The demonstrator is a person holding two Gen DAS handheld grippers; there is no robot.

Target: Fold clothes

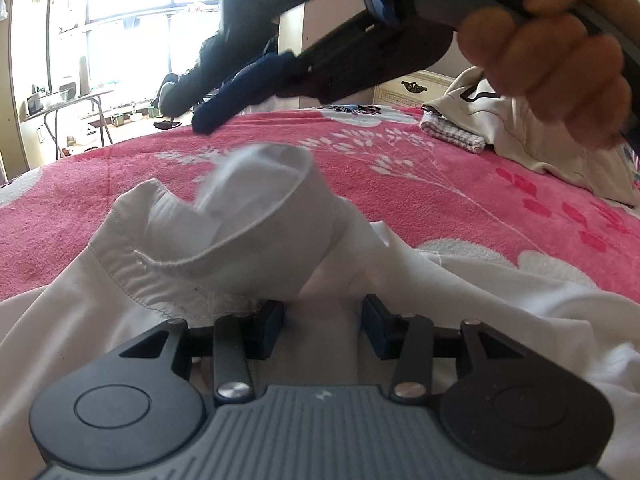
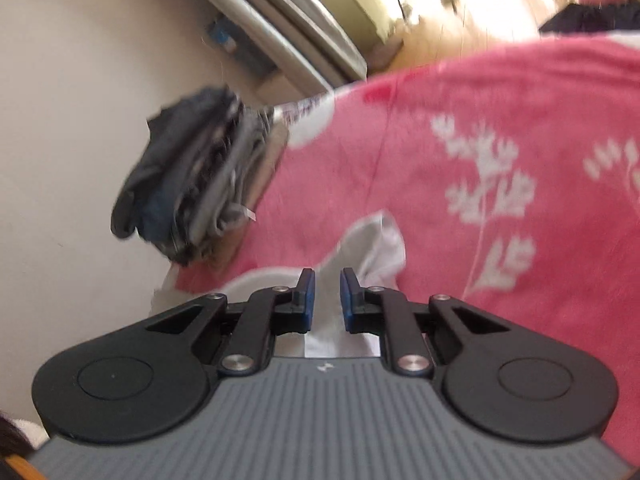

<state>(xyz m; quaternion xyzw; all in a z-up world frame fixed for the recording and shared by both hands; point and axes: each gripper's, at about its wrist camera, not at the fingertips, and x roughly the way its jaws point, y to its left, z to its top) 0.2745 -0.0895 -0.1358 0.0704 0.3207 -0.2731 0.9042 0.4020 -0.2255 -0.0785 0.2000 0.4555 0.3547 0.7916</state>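
We see the white shirt (image 1: pixel 240 240) lying on the bed's pink floral blanket (image 1: pixel 440 184), its collar end raised and curling away from our left gripper (image 1: pixel 322 320), whose jaws stand apart with white cloth between them. Our right gripper (image 2: pixel 327 300) has its jaws close together, with white fabric between them; whether they pinch it we cannot tell. A cream garment (image 1: pixel 520 132) and a checked folded cloth (image 1: pixel 452 132) lie beyond, dark folded clothes (image 2: pixel 192 172) at the bed's edge.
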